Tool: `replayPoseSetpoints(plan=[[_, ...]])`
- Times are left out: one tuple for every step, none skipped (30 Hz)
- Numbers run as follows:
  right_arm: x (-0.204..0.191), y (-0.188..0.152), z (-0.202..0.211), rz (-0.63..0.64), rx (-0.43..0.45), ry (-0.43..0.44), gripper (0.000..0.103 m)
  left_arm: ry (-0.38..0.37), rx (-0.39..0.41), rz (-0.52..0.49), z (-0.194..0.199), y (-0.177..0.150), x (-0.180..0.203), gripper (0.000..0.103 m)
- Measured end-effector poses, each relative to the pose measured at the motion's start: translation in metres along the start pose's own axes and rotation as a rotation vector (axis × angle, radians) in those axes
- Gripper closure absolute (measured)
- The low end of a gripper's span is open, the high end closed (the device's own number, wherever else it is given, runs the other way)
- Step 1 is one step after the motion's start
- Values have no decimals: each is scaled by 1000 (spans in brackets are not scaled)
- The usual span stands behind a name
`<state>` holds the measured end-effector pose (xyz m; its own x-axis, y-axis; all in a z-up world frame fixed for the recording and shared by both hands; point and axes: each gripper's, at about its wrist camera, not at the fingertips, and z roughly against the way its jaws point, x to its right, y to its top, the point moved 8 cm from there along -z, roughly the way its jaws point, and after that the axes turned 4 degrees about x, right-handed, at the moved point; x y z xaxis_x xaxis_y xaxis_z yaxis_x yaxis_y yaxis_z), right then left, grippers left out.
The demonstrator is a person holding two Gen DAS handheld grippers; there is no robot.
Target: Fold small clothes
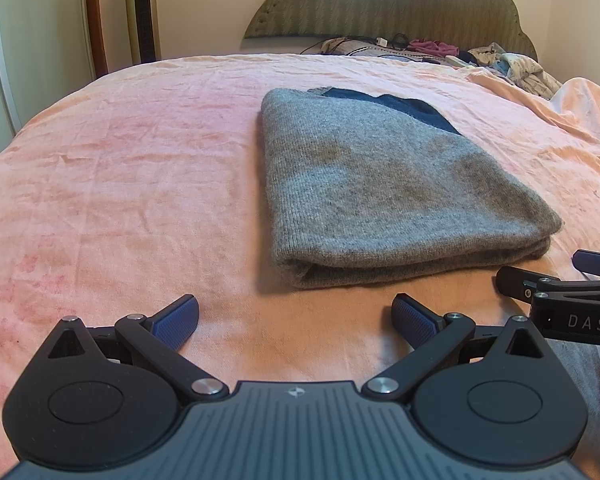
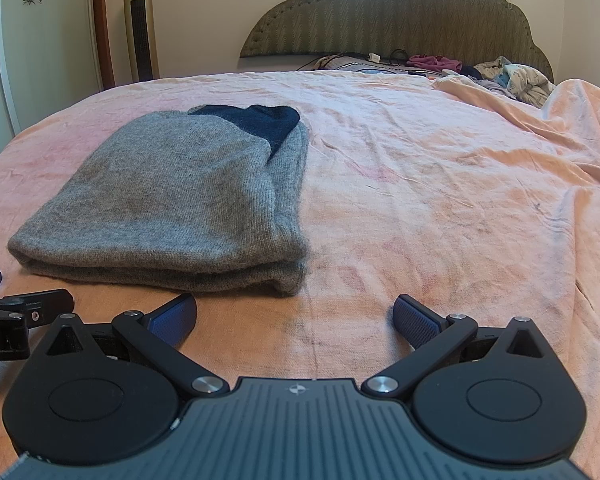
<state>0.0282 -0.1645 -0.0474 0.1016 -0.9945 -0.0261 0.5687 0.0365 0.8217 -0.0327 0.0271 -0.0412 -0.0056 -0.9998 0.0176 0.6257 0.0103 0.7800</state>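
Observation:
A grey knitted garment (image 1: 384, 184) lies folded into a thick rectangle on the pink bedsheet (image 1: 120, 184), with a dark blue part (image 1: 416, 110) showing at its far end. It also shows in the right wrist view (image 2: 180, 204). My left gripper (image 1: 296, 312) is open and empty, just short of the garment's near edge and a little to its left. My right gripper (image 2: 296, 314) is open and empty, near the garment's near right corner. Each gripper shows at the edge of the other's view.
The padded headboard (image 2: 400, 12) stands at the far end. Loose clothes and cables (image 2: 452, 66) lie below it. A bunched pink blanket (image 2: 560, 120) lies at the right. A tower fan (image 2: 142, 24) stands by the wall at the left.

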Motion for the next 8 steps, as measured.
replayPoseSetpoints(plan=[[0, 0, 0, 0, 0, 0, 0, -6, 8, 11, 2, -1, -1, 0], [0, 0, 0, 0, 0, 0, 0, -10, 13, 21, 4, -1, -3, 0], [0, 0, 0, -1, 0, 1, 0, -16, 23, 36, 7, 0, -4, 0], [0, 0, 1, -5, 1, 3, 0, -21, 35, 45, 10, 2, -5, 0], [1, 1, 2, -14, 3, 11, 0, -18, 45, 43, 14, 5, -7, 0], [4, 3, 4, -31, 5, 23, 0, -6, 55, 35, 17, 8, -10, 0], [8, 7, 7, -58, 10, 33, 0, 3, 66, 28, 21, 13, -14, 0], [16, 15, 12, -92, 28, 43, 0, -2, 79, 30, 25, 21, -21, 0]])
